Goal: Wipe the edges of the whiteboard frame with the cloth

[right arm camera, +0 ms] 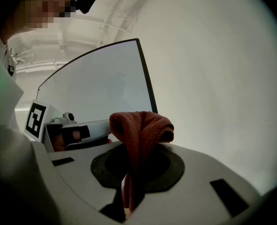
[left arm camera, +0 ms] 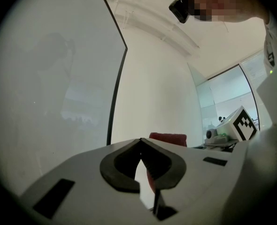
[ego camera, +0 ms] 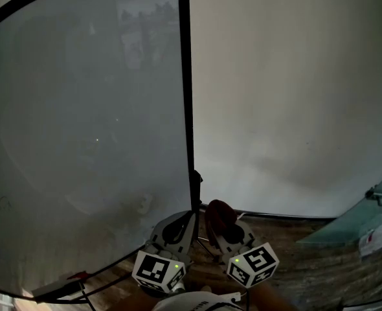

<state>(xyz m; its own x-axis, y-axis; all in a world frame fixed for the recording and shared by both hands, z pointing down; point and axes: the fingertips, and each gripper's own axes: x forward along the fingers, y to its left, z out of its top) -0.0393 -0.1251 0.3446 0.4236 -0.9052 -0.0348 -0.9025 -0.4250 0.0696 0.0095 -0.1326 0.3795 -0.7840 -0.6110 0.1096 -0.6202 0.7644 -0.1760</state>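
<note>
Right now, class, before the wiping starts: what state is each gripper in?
Left gripper: shut, nothing between its jaws.
Right gripper: shut on the red cloth.

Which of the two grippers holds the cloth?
The right gripper: its jaws are shut on the red cloth. The left gripper is shut on nothing.

Wood-grain floor (ego camera: 294, 271) below the whiteboard (ego camera: 81, 141)
</note>
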